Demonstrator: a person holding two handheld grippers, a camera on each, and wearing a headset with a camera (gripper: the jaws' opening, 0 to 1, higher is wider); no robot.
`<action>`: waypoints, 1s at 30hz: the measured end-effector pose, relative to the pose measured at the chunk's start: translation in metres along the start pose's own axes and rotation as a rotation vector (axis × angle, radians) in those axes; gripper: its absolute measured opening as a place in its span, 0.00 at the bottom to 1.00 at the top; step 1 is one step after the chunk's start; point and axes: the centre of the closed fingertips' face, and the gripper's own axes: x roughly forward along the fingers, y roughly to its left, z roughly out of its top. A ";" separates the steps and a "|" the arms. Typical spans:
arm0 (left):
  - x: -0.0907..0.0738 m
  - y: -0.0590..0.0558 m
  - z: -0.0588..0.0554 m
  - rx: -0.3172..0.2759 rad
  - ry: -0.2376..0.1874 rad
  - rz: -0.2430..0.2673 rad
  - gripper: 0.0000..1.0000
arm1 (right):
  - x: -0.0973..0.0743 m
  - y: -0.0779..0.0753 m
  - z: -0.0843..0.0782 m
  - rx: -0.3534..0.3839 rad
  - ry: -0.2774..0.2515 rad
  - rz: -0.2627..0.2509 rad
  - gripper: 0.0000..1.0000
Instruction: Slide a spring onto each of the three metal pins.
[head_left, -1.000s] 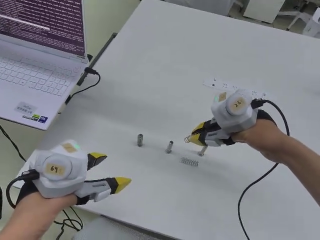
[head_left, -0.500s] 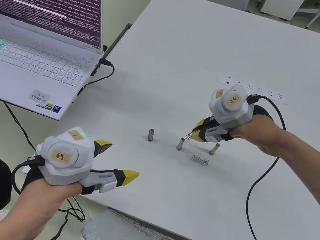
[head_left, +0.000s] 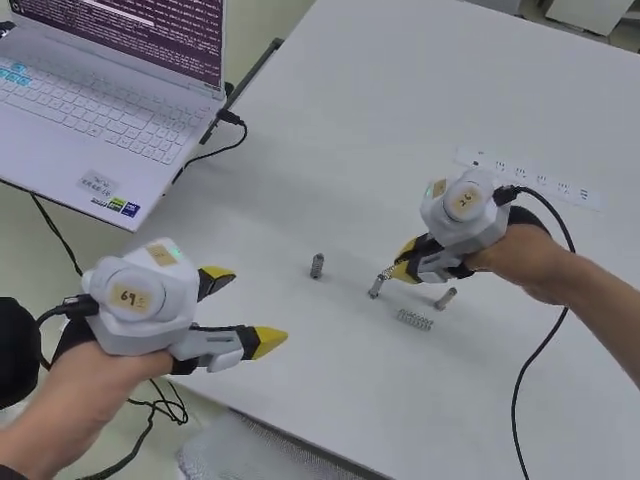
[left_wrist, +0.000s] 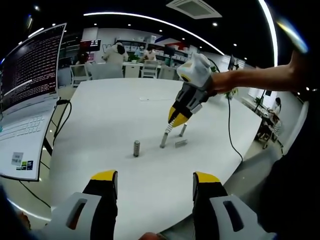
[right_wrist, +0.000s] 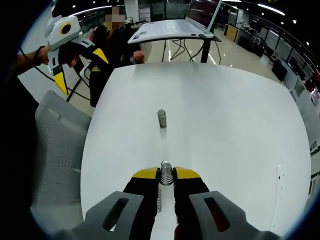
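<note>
right tongs are pinched shut on the held spring, gripping it near its upper end so the rest pokes out past the yellow tips at a slant. its lower end sits right at the top of the middle pin. honestly can't tell whether it has gone over the pin or is just touching the tip. in the right gripper view you look straight down the coil, squeezed between the two tips.

left tongs are spread wide with nothing in them, hovering over the near edge of the tabletop, well apart from the pins.

counting it up:
- pins: three, standing in a rough row. the left pin has a fitted spring around it, the middle pin is under the held spring, and the right pin is bare.
- springs: also three. the fitted spring on the left pin, the held spring in the right tongs, and one loose spring lying flat on the tabletop, just on the near side of the middle and right pins.

other stuff: one open laptop at the far left with a black cable plugged into its side, and one white power strip beyond the right hand.
</note>
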 end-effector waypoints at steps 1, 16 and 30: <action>0.000 0.000 0.000 0.000 0.000 0.001 0.56 | 0.001 0.000 0.000 0.000 0.000 0.002 0.08; -0.001 -0.001 0.001 -0.005 0.005 -0.001 0.56 | 0.014 0.004 0.002 -0.045 0.030 0.033 0.09; -0.001 0.001 0.001 -0.007 0.016 0.001 0.55 | 0.025 0.005 0.003 -0.098 0.062 0.042 0.09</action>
